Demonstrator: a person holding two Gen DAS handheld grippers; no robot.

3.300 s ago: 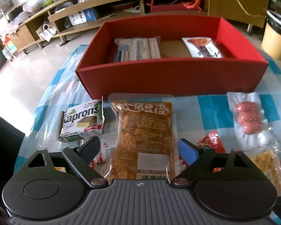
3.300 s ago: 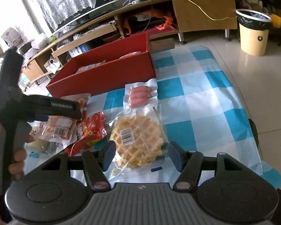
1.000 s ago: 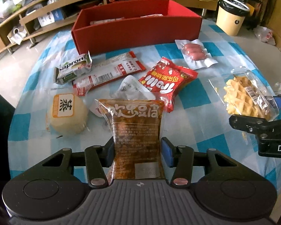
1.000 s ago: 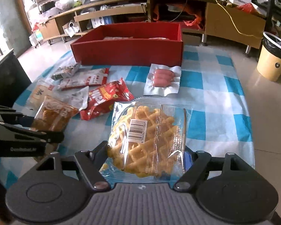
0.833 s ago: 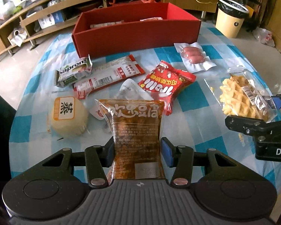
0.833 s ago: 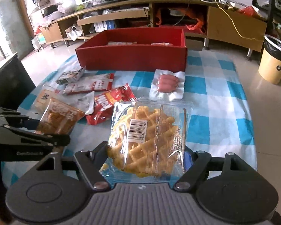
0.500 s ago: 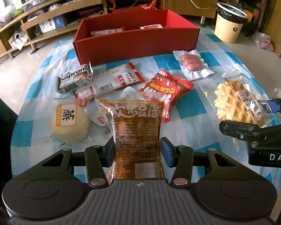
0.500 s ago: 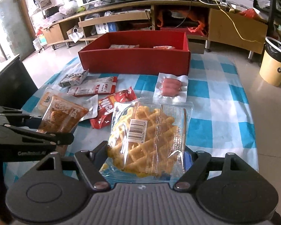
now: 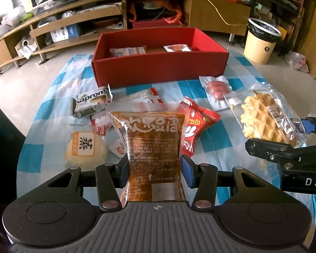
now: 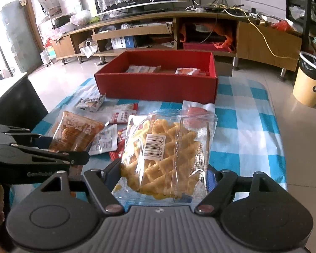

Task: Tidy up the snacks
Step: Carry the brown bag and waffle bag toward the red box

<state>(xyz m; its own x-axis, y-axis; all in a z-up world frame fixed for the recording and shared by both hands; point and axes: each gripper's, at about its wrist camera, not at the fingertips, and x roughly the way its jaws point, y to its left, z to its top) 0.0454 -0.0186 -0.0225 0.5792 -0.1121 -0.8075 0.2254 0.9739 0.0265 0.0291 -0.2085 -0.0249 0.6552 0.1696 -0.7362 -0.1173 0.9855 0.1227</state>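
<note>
My left gripper [image 9: 154, 169] is shut on an orange-brown tofu snack pouch [image 9: 152, 147], held up above the checked tablecloth. My right gripper [image 10: 164, 172] is shut on a clear waffle packet [image 10: 168, 149], also lifted; the same waffle packet [image 9: 267, 118] shows at the right of the left wrist view. The red box [image 9: 158, 65] stands at the table's far side with two packets inside. On the cloth lie a Kaprons wafer pack [image 9: 92, 103], a round bun [image 9: 85, 150], a red snack bag [image 9: 197, 124], a sausage pack [image 9: 218, 90] and a long red-and-white packet [image 10: 124, 112].
The blue-and-white checked tablecloth [image 10: 248, 126] covers the table; its right side holds no snacks. A yellow waste bin [image 10: 310, 80] stands on the floor at the right. Low wooden shelving [image 9: 78, 25] runs behind the table. A dark object [image 10: 16, 103] sits at the left edge.
Both grippers have risen a little with their packets still held, so the red box's inside shows more. The snacks on the cloth have not moved.
</note>
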